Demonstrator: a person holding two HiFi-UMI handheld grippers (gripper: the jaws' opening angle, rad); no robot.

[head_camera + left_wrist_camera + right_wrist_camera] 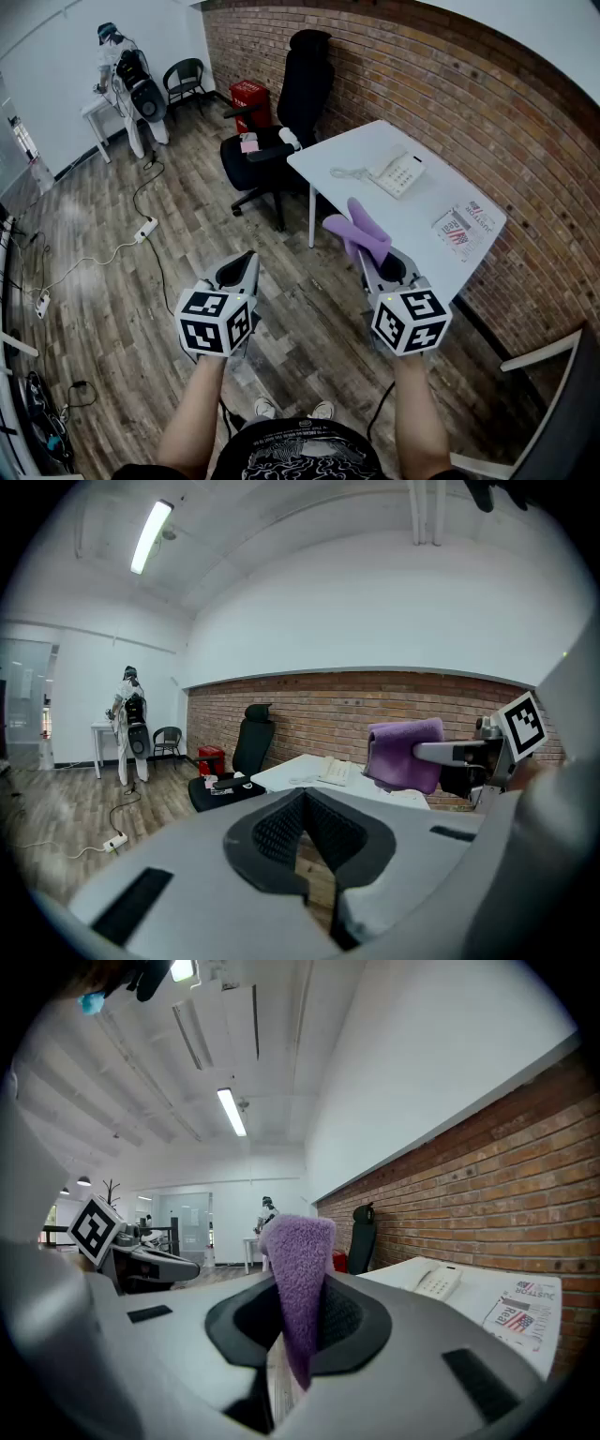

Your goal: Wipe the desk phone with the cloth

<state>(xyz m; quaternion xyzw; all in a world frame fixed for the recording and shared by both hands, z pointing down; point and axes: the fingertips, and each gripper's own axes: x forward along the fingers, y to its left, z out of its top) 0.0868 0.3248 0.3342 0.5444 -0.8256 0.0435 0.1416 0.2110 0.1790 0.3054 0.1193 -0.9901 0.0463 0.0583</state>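
Right gripper (373, 255) is clamped tight on the purple cloth (354, 228), held upright. Left gripper (246, 264) is empty, jaws pressed together. The desk phone (397, 172) sits at one o'clock on the white table (345, 150), well apart.

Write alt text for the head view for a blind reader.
A person holds two grippers above a wood floor: the right gripper clamps a purple cloth, the left gripper is shut and empty. Ahead, a white desk by a brick wall carries the desk phone and a printed sheet; a black office chair stands beside it.
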